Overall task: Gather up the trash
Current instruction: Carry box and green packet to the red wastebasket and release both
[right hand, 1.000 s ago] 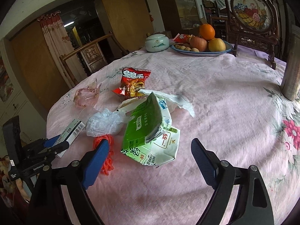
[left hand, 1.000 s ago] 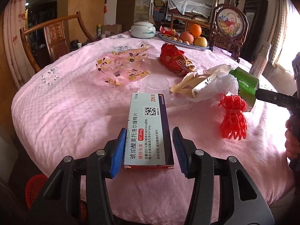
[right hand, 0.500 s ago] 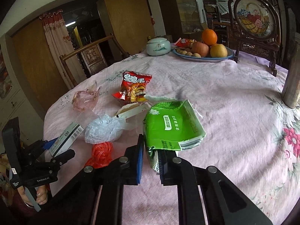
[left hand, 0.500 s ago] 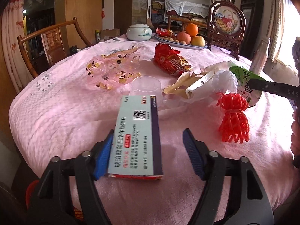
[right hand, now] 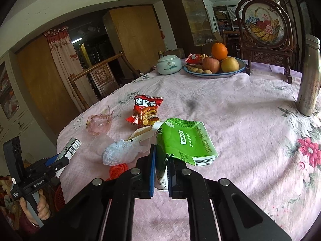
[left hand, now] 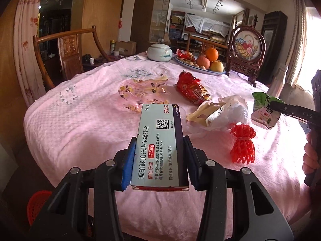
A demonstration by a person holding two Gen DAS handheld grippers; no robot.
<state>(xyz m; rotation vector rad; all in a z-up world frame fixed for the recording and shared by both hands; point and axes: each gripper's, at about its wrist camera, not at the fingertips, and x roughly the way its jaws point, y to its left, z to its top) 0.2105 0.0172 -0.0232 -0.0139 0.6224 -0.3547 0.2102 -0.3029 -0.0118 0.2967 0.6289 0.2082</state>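
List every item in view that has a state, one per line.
Left claw: closing, pads against the pale blue cardboard medicine box, box clear of the table.
Right claw: shut on the crumpled green paper carton.
Red foil snack bag: torn open, lying flat.
Red net bundle: tied, on the cloth.
White ceramic jar: lidded.
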